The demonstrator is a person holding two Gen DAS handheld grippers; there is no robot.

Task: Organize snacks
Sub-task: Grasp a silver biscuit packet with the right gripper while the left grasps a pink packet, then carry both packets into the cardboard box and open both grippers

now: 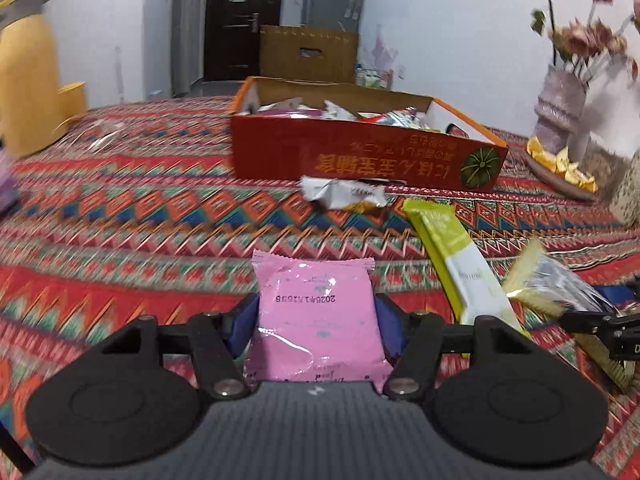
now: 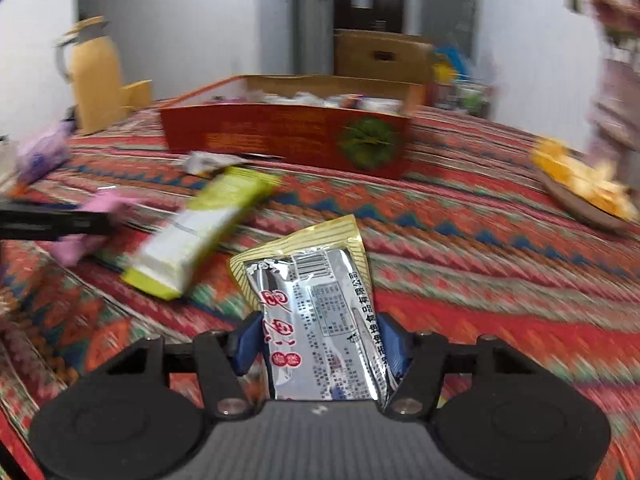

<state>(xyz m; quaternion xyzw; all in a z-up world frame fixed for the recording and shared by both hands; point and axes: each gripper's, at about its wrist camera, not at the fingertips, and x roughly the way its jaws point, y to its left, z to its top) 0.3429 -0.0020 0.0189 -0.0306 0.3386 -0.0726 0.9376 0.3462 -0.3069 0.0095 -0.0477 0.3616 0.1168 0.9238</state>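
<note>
The left gripper (image 1: 316, 320) is closed on a pink snack packet (image 1: 316, 320), its blue pads (image 1: 244, 318) pressed against both side edges of the packet. The right gripper (image 2: 320, 340) is closed on a silver and gold snack packet (image 2: 316, 312), gripped likewise between its blue pads (image 2: 390, 342).

Both packets are held over a bench covered by a red patterned cloth (image 1: 140, 220). A green and white snack bar (image 1: 460, 264) is seen lying on the cloth between the two grippers. Beyond it, a small white wrapped snack (image 1: 344, 196) is found just beside the front wall of an open red cardboard box (image 1: 360, 156).

The box is placed toward the far edge of the bench and is seen to contain assorted snack packets. A dish of orange slices (image 1: 564, 168) is noted near the right edge, beside a vase of flowers (image 1: 560, 104). A yellow jug (image 1: 28, 76) is noted at the far left corner.
</note>
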